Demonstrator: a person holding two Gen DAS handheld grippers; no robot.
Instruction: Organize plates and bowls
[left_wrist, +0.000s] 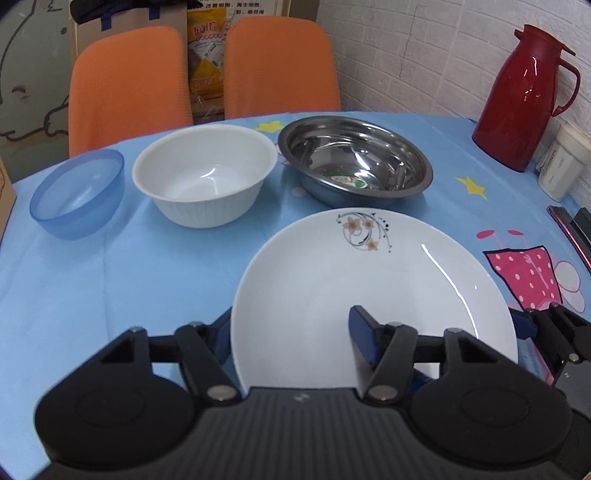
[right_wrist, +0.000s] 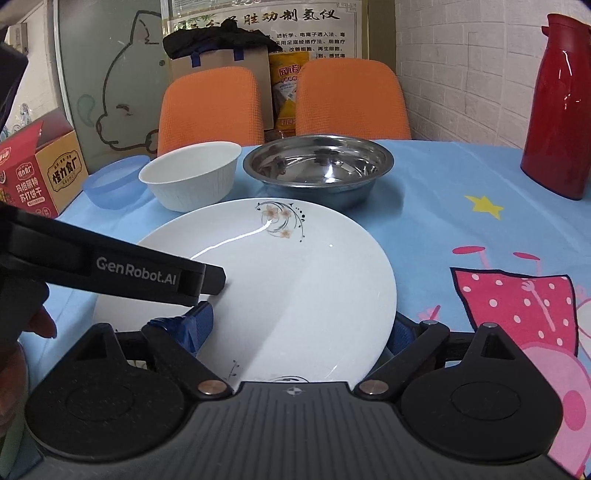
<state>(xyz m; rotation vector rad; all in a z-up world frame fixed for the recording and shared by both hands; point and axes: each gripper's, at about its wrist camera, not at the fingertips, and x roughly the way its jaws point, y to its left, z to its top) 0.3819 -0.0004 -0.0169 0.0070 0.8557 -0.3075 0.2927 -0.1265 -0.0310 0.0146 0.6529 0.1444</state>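
A white plate with a flower print lies on the blue tablecloth; it also shows in the right wrist view. My left gripper straddles the plate's near left rim, one finger under the rim and one above. My right gripper straddles the near right rim the same way. Both sets of jaws stand wide; I cannot tell whether they clamp. Behind stand a blue plastic bowl, a white bowl and a steel basin.
A red thermos jug and a white jar stand at the right by the brick wall. Two orange chairs stand behind the table. A snack carton sits at the left edge.
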